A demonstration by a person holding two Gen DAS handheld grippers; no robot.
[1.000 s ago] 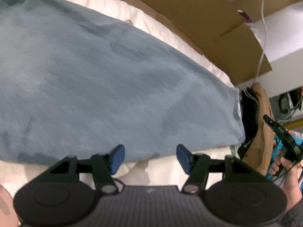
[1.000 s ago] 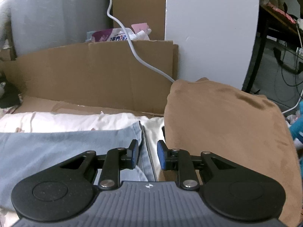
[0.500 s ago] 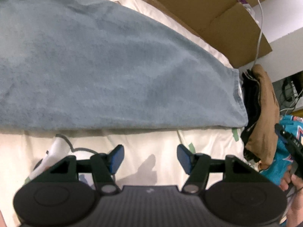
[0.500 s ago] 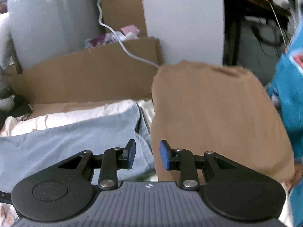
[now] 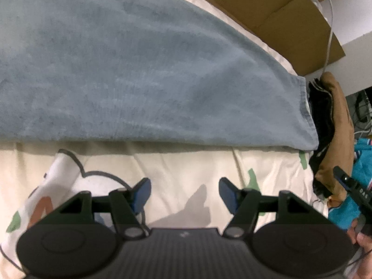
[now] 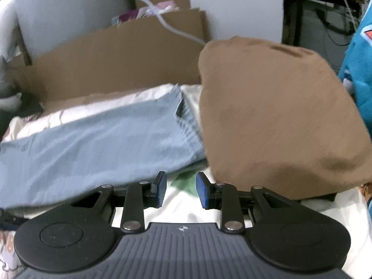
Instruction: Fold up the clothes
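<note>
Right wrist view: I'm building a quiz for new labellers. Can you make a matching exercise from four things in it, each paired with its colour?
Things:
1. jeans
2. folded garment
3. cardboard
4. right gripper pads

Colours:
A. brown
B. dark blue
C. tan
D. light blue

Pairs: 1-D, 2-A, 3-C, 4-B
</note>
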